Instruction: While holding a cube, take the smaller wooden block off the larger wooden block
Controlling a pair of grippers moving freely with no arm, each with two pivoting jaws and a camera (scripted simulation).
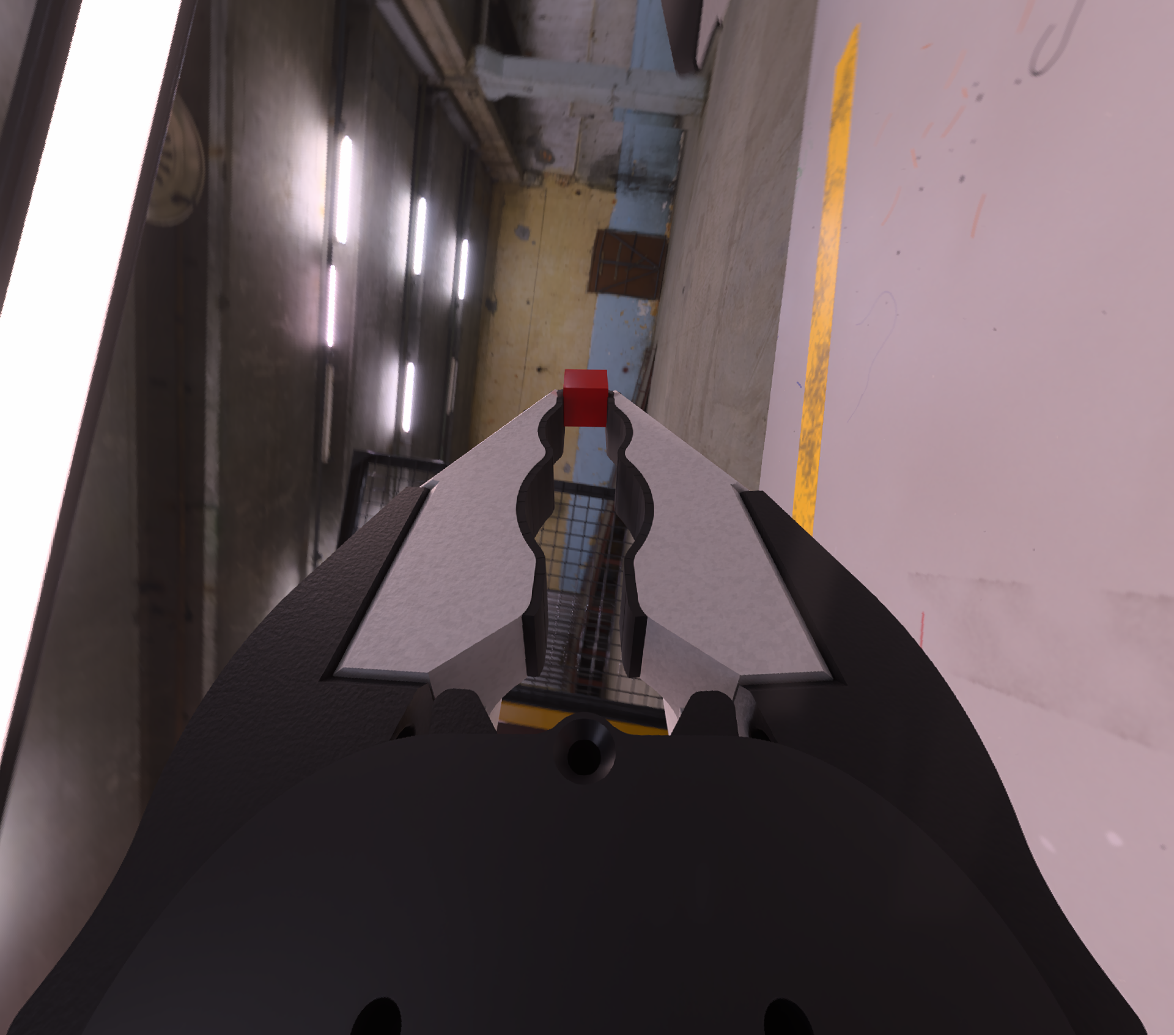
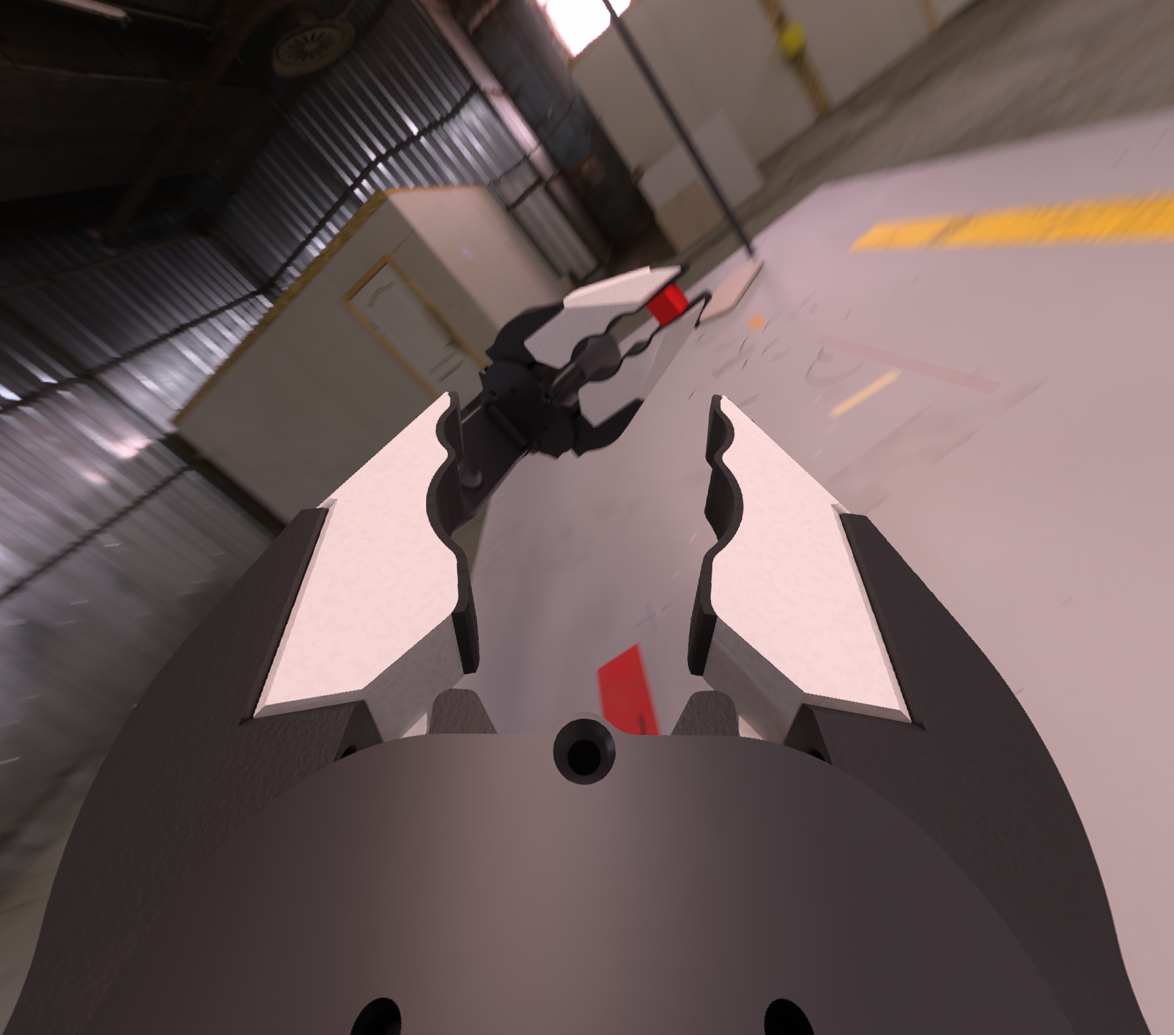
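My left gripper (image 1: 586, 393) is shut on a small red cube (image 1: 586, 409), pinched at the very tips of its white fingers. The right wrist view shows that same left gripper (image 2: 686, 297) farther off, above the floor, with the red cube (image 2: 667, 304) between its tips. My right gripper (image 2: 586, 400) is open and empty, its jaws wide apart. No wooden block shows in either view.
A pale floor (image 2: 953, 496) with a yellow stripe (image 2: 1016, 226) lies ahead of the right gripper. A red patch (image 2: 626, 690) shows on the floor between its fingers. A pale flat slab (image 2: 734, 290) lies beyond the left gripper. Cabinets (image 2: 381, 318) and corrugated walls stand behind.
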